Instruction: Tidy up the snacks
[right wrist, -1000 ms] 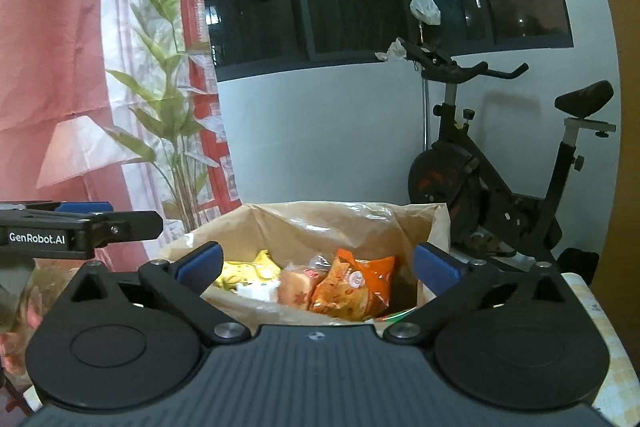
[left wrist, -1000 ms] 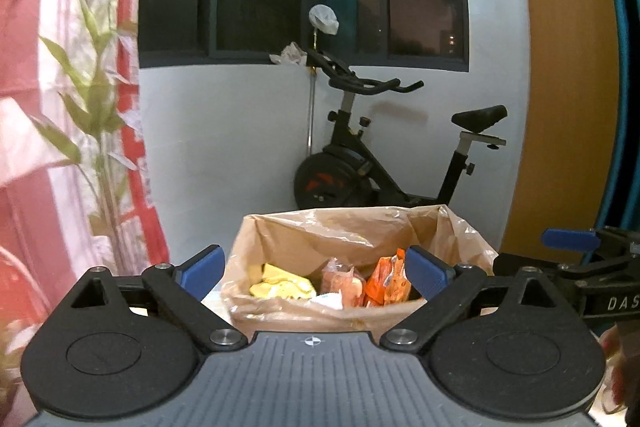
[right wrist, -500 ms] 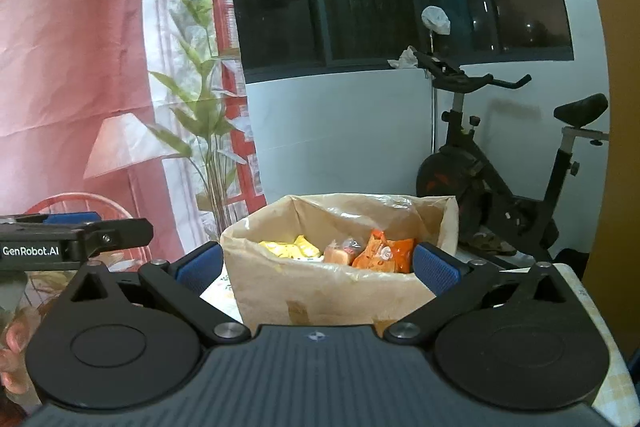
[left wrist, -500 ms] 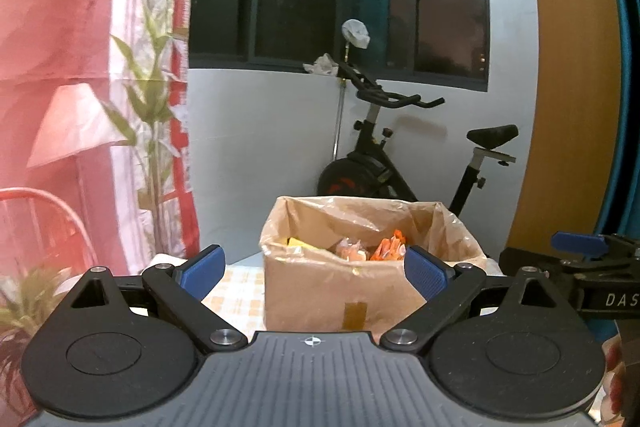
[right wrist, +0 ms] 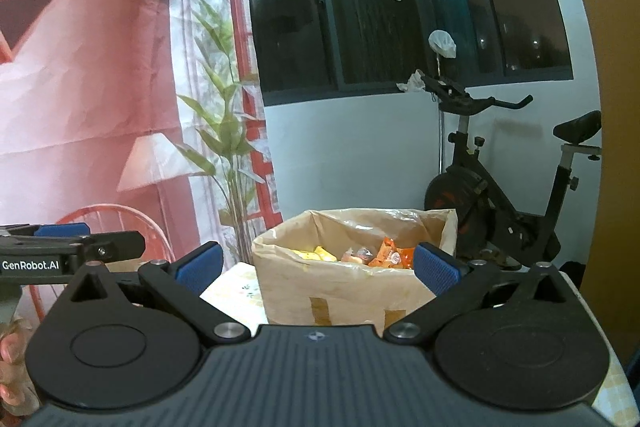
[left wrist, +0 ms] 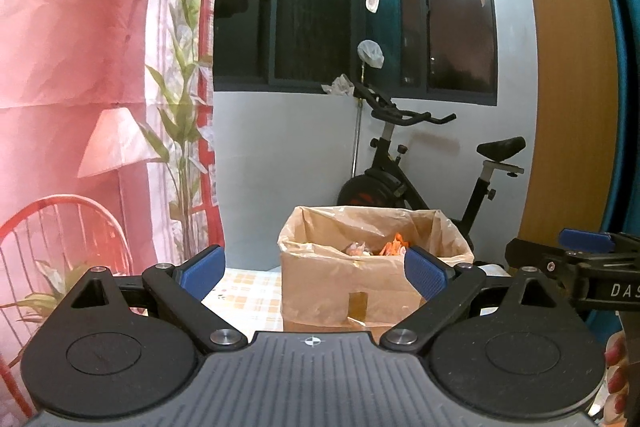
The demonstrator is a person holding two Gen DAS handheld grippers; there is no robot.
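A brown cardboard box (left wrist: 352, 291) (right wrist: 340, 291) lined with clear plastic stands on a checked tablecloth (left wrist: 248, 295). It holds snack packets: orange packets (right wrist: 390, 255) (left wrist: 394, 249), a yellow packet (right wrist: 320, 254) and a pinkish one (right wrist: 354, 255). My left gripper (left wrist: 314, 269) is open and empty, held back from the box's near side. My right gripper (right wrist: 316, 267) is open and empty, also short of the box. Each gripper shows at the edge of the other's view.
A black exercise bike (left wrist: 420, 163) (right wrist: 512, 195) stands behind the table against a white wall under a dark window. A pink printed backdrop with a plant (right wrist: 224, 147) hangs at left. A wooden panel (left wrist: 568, 107) is at right. Clothes hang overhead.
Both grippers have pulled back and away from above the box; the box now looks smaller and farther. Both stayed open and empty.
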